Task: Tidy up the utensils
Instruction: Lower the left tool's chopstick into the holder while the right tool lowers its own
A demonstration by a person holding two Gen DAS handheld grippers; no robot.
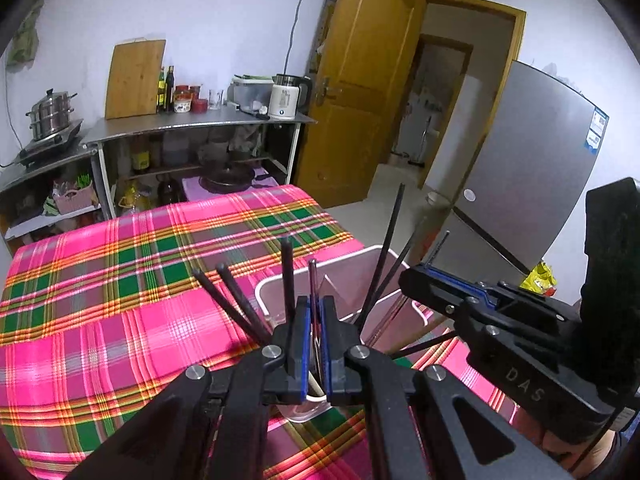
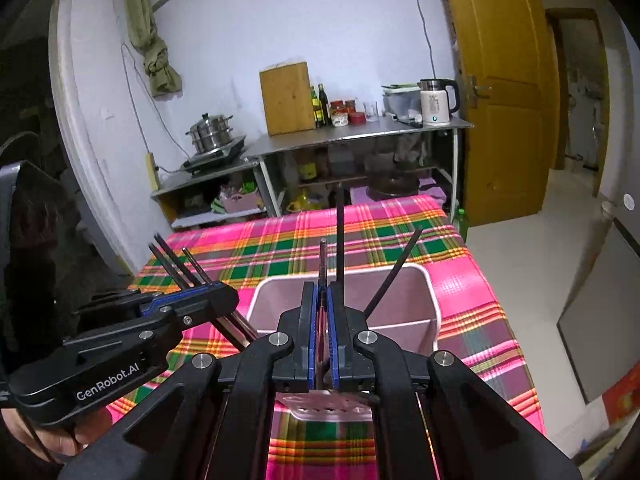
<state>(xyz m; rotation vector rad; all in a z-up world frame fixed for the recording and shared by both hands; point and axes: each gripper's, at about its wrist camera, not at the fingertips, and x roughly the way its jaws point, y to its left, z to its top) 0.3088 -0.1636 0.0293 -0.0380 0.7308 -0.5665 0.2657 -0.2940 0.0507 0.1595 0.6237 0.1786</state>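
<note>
1. Pink holder (image 2: 404,280) stands on the plaid cloth (image 2: 472,292), chopsticks leaning inside.
2. Left gripper (image 1: 314,322) and right gripper (image 2: 322,320) each pinch one chopstick (image 2: 322,264).
3. Crossed sticks could snag, tipping the holder.

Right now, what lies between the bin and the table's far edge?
Nothing: bare plaid cloth runs from the bin to that edge, clearest in the right wrist view.
</note>
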